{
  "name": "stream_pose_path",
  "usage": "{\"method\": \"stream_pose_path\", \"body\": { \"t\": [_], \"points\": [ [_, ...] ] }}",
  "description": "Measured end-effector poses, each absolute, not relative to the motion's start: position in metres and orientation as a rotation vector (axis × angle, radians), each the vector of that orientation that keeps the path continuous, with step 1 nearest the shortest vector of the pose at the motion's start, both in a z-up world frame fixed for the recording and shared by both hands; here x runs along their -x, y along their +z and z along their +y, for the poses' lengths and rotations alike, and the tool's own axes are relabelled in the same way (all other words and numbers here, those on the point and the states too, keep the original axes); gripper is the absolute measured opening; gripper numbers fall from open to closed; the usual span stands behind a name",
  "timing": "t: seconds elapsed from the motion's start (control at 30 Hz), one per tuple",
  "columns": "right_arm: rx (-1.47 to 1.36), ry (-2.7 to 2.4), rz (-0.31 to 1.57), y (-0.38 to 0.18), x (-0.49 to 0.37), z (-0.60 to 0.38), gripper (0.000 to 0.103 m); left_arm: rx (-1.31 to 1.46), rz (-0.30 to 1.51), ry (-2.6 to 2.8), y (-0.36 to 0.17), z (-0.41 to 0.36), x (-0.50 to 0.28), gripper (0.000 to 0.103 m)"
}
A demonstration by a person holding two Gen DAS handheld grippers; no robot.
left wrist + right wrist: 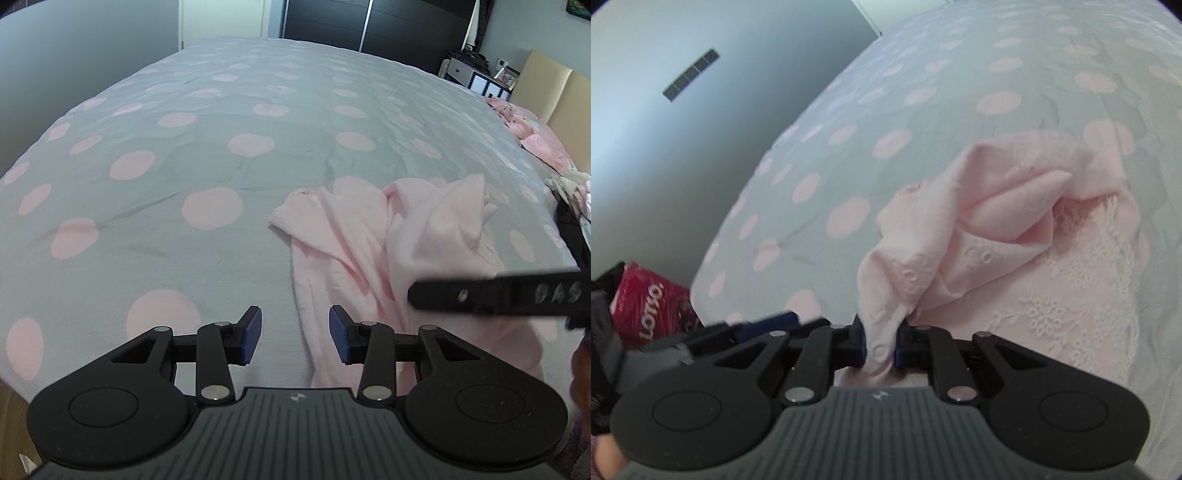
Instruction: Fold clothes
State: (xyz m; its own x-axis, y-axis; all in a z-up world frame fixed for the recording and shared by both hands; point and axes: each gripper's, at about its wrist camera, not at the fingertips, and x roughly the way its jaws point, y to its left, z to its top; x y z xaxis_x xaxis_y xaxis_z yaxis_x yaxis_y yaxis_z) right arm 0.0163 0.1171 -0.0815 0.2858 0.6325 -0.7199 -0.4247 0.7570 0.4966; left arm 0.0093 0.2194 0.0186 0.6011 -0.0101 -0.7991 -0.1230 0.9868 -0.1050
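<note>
A crumpled pale pink garment [373,236] with lace trim lies on the bed at the right of the left wrist view; it also shows in the right wrist view [997,229]. My left gripper [295,334] is open and empty, low over the bedspread just left of the garment's near edge. My right gripper [881,345] is shut on a bunched edge of the pink garment. The right gripper's black finger [495,295] reaches in from the right over the cloth in the left wrist view.
The bed has a grey bedspread with pink dots [207,155]. Pink pillows [535,136] and a beige headboard [554,88] are at the far right. A dark wardrobe [369,22] stands behind. A red bag [650,306] sits off the bed's left edge.
</note>
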Motion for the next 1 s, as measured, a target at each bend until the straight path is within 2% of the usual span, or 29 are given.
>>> {"method": "stream_pose_path", "body": {
  "t": [0.03, 0.2, 0.33, 0.4, 0.53, 0.67, 0.93, 1.0],
  "points": [
    [-0.209, 0.718, 1.083, -0.088, -0.017, 0.121, 0.017, 0.158, 0.927, 0.071, 0.019, 0.222, -0.009, 0.038],
    [-0.180, 0.758, 1.113, -0.100, -0.017, 0.131, 0.035, 0.152, 0.944, 0.063, 0.019, 0.225, -0.004, 0.038],
    [-0.200, 0.774, 1.120, -0.091, -0.014, 0.125, 0.045, 0.151, 0.937, 0.041, 0.025, 0.223, 0.002, 0.038],
    [-0.219, 0.781, 1.099, -0.082, -0.011, 0.120, 0.055, 0.156, 0.927, 0.037, 0.029, 0.222, 0.006, 0.038],
    [-0.224, 0.771, 1.015, -0.058, -0.004, 0.105, 0.057, 0.159, 0.900, 0.033, 0.037, 0.219, 0.013, 0.038],
    [-0.221, 0.726, 0.937, -0.040, 0.003, 0.082, 0.058, 0.155, 0.855, 0.014, 0.052, 0.209, 0.022, 0.045],
    [-0.091, 0.665, 0.912, -0.042, 0.034, 0.038, 0.059, 0.171, 0.779, -0.124, 0.073, 0.182, 0.029, 0.057],
    [-0.043, 0.680, 0.900, -0.045, 0.048, 0.033, 0.063, 0.130, 0.798, -0.151, 0.070, 0.168, 0.028, 0.058]
  ]
}}
